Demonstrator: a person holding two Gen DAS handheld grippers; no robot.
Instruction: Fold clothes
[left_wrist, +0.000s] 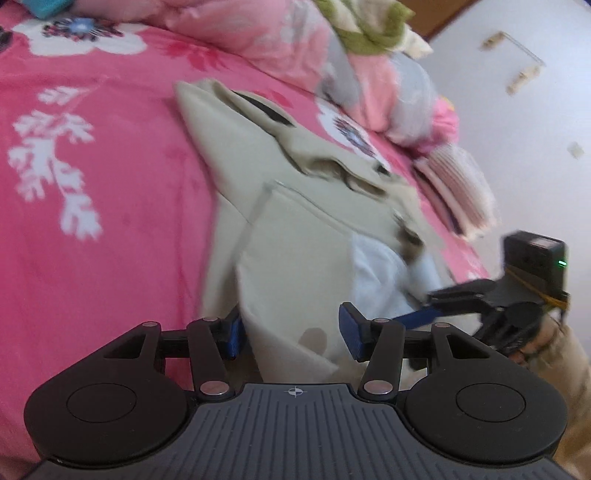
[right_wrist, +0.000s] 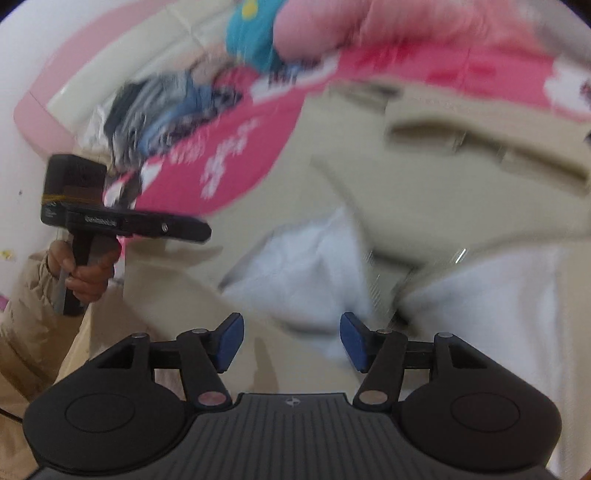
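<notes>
A beige garment (left_wrist: 295, 206) with a white lining (left_wrist: 376, 266) lies crumpled on the pink floral bedsheet (left_wrist: 110, 221). My left gripper (left_wrist: 291, 338) is open at its near edge, and a flap of beige fabric runs between the blue pads (left_wrist: 351, 336) without being pinched. To the right, my right gripper (left_wrist: 424, 306) reaches in at the white lining. In the blurred right wrist view, my right gripper (right_wrist: 291, 343) stands open just above the white lining (right_wrist: 317, 258) and the beige garment (right_wrist: 424, 177). A hand (right_wrist: 86, 277) holds the left gripper (right_wrist: 201, 232) at the left.
A heap of pink and grey quilts (left_wrist: 369, 74) lies at the far side of the bed, with a folded pink blanket (left_wrist: 454, 184) near the white wall (left_wrist: 535, 110). A pile of dark and blue clothes (right_wrist: 159, 110) lies by the headboard (right_wrist: 110, 55).
</notes>
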